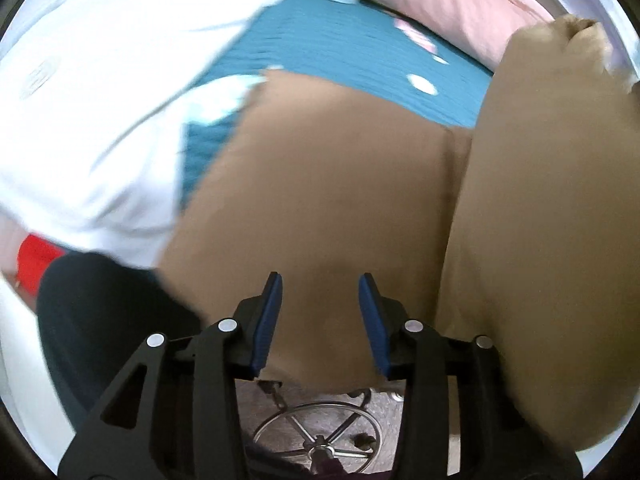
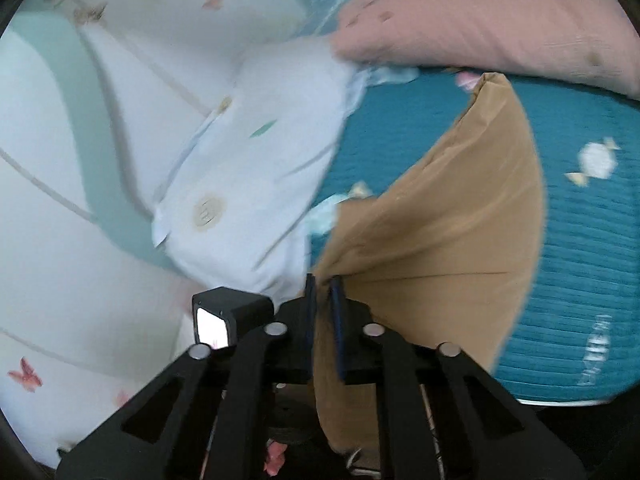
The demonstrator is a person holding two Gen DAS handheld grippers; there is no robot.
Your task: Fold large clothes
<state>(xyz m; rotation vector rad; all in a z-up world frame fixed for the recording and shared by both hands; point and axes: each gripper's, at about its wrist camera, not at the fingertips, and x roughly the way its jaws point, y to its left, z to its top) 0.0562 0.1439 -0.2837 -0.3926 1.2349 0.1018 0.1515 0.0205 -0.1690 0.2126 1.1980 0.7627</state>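
The tan garment (image 1: 320,184) lay spread over the teal bedspread (image 2: 580,272), its near edge hanging past the bed's edge, and the main risk was that it would slide or bunch. Only the right gripper (image 2: 324,312) had it: the blue pads (image 2: 336,320) were pressed together on a fold of tan cloth at that near edge. The left gripper (image 1: 320,320) stood spread above the garment, nothing between its pads, so the cloth on that side was probably free to sag toward the floor. A one-sided pull would likely drag the garment crooked and spoil the fold line.

Beyond the garment, the large white pillow (image 2: 248,184) crowded its far-left side and could catch a lifted edge. The pink quilt (image 2: 500,20) lay along the far side of the bedspread, limiting room to lay the fold flat. A dark garment (image 1: 104,320) and something red (image 1: 36,260) sat left of the tan garment. Below its hanging edge a chair's metal foot ring (image 1: 316,436) showed.
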